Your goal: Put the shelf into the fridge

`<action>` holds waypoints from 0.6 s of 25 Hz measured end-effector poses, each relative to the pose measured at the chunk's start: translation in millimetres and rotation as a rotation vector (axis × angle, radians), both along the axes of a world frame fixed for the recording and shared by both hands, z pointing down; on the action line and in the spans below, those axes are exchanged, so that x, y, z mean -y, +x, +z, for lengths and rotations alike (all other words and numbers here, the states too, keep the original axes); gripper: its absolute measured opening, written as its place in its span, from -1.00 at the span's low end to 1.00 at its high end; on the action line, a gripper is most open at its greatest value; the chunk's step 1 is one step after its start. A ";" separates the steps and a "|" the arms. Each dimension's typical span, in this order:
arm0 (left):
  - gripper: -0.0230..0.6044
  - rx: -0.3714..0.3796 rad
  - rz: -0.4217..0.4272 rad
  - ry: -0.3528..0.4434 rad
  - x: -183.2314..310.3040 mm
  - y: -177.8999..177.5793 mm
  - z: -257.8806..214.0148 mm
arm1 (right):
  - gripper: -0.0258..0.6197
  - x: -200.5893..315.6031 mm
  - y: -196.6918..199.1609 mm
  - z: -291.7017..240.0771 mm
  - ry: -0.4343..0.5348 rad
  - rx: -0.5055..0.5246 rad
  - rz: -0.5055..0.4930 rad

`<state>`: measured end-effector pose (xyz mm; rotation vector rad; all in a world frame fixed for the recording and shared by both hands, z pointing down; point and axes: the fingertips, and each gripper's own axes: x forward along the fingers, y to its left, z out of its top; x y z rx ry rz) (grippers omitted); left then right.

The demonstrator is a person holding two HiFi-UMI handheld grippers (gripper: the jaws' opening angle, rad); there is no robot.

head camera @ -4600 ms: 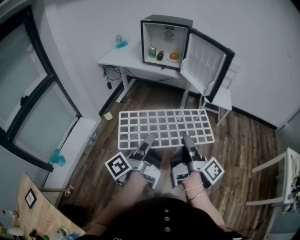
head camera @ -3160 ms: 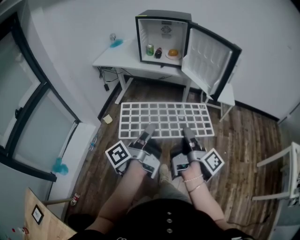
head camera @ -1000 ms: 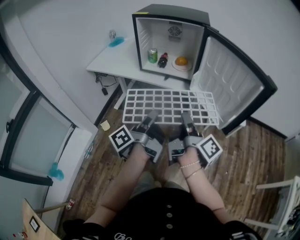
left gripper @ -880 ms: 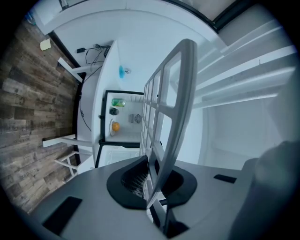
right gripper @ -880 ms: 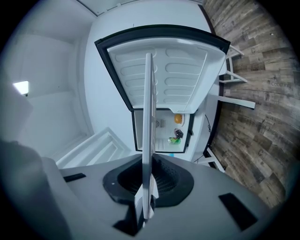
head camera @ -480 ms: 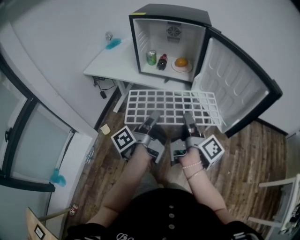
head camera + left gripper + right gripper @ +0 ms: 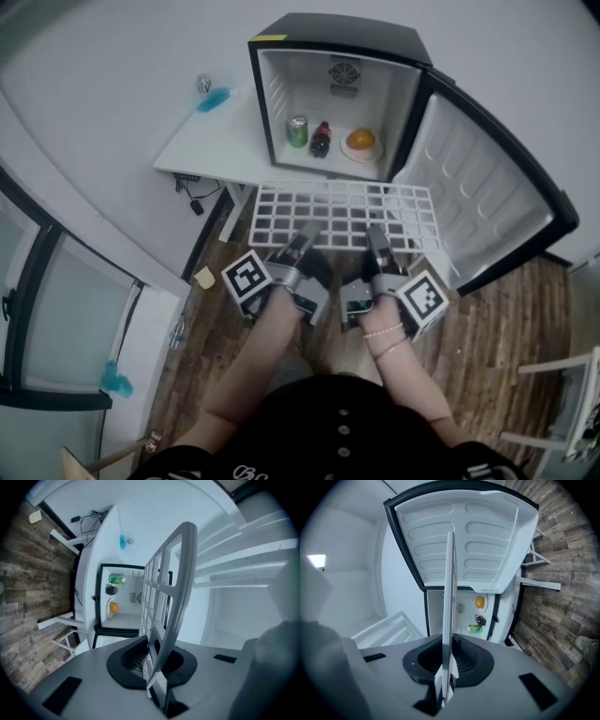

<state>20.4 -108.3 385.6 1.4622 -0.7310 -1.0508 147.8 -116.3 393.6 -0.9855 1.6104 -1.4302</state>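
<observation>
A: Shelf, where?
B: The white grid shelf [image 7: 342, 214] is up in the air, roughly level, at 6 o'clock of the open fridge [image 7: 333, 33]. The far edge is close to the fridge mouth, not inside yet.
A: Grippers?
B: Both are on the shelf's near edge, the 6 o'clock side. Left gripper [image 7: 307, 232] towards 7, right gripper [image 7: 375, 234] towards 5, near each other but apart.
A: Fingers?
B: Left gripper view: fingers [image 7: 125, 660] clamped on the shelf's rim, and the grid runs away from them edge-on, tilted towards 1 o'clock. Right gripper view: fingers [image 7: 474, 660] clamped on the rim too, and the shelf shows as a thin line straight to 12.
A: So the shelf sits between the fingers on both?
B: Yes, the rim is pinched between the pads and the rest sticks out ahead towards the fridge.
A: Fridge contents?
B: On its bottom: green can [image 7: 297, 131], dark bottle [image 7: 320, 139] at the can's 3 o'clock, orange [image 7: 360, 140] further towards 3.
A: Door?
B: Door [image 7: 487, 187] is swung wide open at 3 o'clock of the fridge. The fridge stands on a white worktop [image 7: 202, 150], with a wood floor [image 7: 506, 319] below.
</observation>
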 end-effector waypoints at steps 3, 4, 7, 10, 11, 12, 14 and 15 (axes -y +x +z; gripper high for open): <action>-0.82 0.001 0.018 -0.003 21.0 -8.0 -1.5 | -0.82 18.6 -7.9 -1.7 -0.005 0.005 0.018; -0.82 0.003 0.024 -0.004 28.2 -10.5 -1.9 | -0.82 25.1 -10.1 -1.8 -0.008 0.008 0.025; -0.82 0.013 0.042 -0.004 49.8 -18.6 -4.3 | -0.82 44.6 -18.3 -2.4 -0.016 0.028 0.052; -0.82 0.016 0.064 -0.011 72.3 -28.4 -4.3 | -0.82 63.6 -27.9 -3.0 -0.026 0.028 0.088; -0.82 0.014 0.070 -0.015 79.7 -32.0 -3.9 | -0.82 70.1 -31.5 -3.2 -0.029 0.026 0.097; -0.82 0.011 0.076 -0.018 86.7 -35.2 -3.5 | -0.82 76.4 -34.6 -3.2 -0.032 0.024 0.106; -0.82 0.009 0.090 -0.022 99.4 -40.4 -3.0 | -0.82 87.8 -39.7 -2.8 -0.035 0.025 0.122; -0.82 0.012 0.099 -0.020 105.4 -42.9 -3.0 | -0.82 92.8 -42.0 -2.6 -0.035 0.030 0.131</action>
